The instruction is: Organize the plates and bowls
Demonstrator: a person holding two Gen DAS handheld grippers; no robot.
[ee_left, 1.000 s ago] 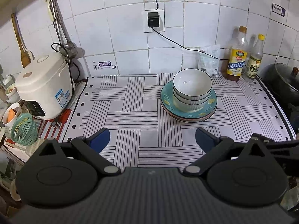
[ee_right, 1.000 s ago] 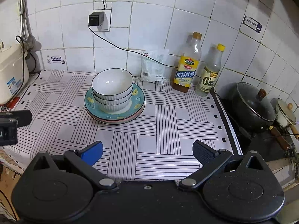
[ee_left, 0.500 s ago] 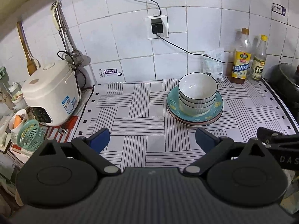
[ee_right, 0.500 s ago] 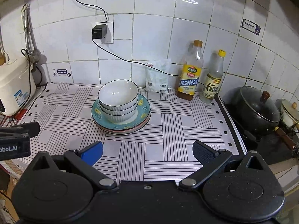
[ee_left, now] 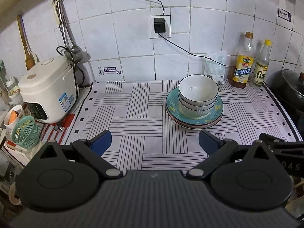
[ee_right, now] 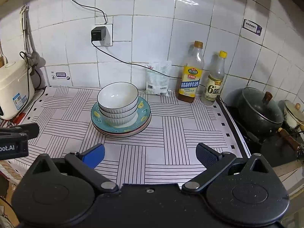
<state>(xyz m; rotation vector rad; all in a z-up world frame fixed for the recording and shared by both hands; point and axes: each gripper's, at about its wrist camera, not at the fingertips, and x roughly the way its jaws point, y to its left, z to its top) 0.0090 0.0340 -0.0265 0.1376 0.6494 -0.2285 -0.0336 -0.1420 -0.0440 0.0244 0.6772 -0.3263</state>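
Both grippers, left gripper (ee_left: 154,139) and right gripper (ee_right: 150,153), are wide open and empty. Bowls (ee_right: 117,102) sit nested on plates (ee_right: 121,129) at frame centre. Approach the top bowl level, gripping its rim only

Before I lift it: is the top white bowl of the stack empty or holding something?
Empty. The top white ribbed bowl shows a bare, clean white inside in both wrist views, with only a light glint.
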